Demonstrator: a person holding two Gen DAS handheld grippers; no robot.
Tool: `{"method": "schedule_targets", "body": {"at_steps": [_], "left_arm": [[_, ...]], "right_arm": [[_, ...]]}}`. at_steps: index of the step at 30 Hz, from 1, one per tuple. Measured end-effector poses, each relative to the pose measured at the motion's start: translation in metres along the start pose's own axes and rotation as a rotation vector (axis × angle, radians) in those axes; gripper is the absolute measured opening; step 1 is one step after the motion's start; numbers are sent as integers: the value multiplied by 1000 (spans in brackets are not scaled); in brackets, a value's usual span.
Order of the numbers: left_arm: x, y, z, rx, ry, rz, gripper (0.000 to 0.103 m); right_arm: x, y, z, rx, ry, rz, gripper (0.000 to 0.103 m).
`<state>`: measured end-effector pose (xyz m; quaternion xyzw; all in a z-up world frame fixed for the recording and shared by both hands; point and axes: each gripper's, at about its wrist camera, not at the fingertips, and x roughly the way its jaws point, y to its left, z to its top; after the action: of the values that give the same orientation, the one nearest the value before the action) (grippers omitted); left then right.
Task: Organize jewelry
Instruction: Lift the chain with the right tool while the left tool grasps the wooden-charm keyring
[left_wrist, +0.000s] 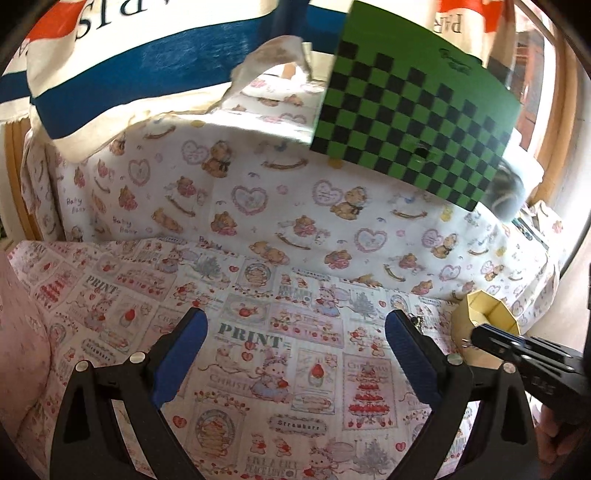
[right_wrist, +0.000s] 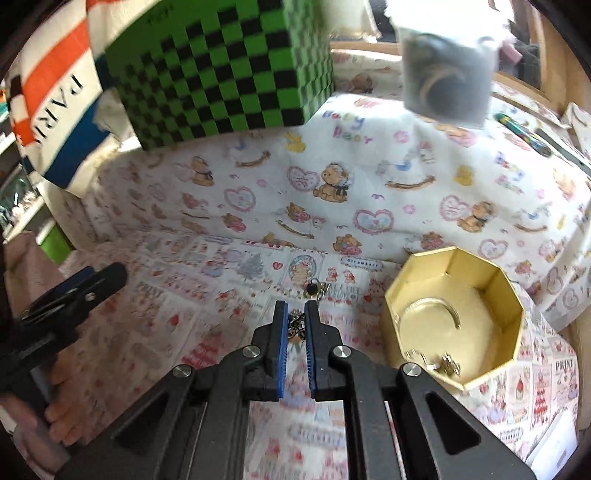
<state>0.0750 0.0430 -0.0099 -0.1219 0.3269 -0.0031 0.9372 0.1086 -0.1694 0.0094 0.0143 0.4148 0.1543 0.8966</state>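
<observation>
Here the right tool (right_wrist: 296, 314) is clamped on a small tangle of gold chain jewelry (right_wrist: 295, 326), pinched between its blue pads. Just past its tips, at twelve o'clock, another small gold piece with a dark bead (right_wrist: 314, 290) lies on the printed cloth (right_wrist: 207, 280). At three o'clock stands an open gold octagonal box (right_wrist: 452, 317), holding a curved gold bangle (right_wrist: 432, 306) and small gold pieces (right_wrist: 447, 363). The left tool (left_wrist: 295, 332) hangs above the cloth with its jaws wide apart, gripping nothing. A green-and-black checkered board (right_wrist: 221, 70) leans at eleven o'clock.
</observation>
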Motion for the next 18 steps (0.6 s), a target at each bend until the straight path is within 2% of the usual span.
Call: {"method": "schedule_targets", "body": {"at_steps": [5, 10, 12, 14, 16, 18], "left_arm": [[2, -16, -6, 83, -9, 28, 96], [5, -30, -13, 129, 30, -15, 96], [5, -38, -20, 151, 33, -21, 96], [9, -48, -29, 174, 71, -45, 96], [11, -62, -33, 219, 100, -104, 94], [12, -81, -36, 283, 102, -114, 85]], "right_arm": [[-18, -20, -9, 57, -7, 87, 9], [-24, -29, -18, 63, -37, 78, 9], [-26, -36, -21, 88, -61, 82, 9], [-31, -48, -23, 129, -89, 91, 9], [-34, -55, -23, 142, -101, 86, 9], [-40, -62, -23, 143, -120, 80, 9]]}}
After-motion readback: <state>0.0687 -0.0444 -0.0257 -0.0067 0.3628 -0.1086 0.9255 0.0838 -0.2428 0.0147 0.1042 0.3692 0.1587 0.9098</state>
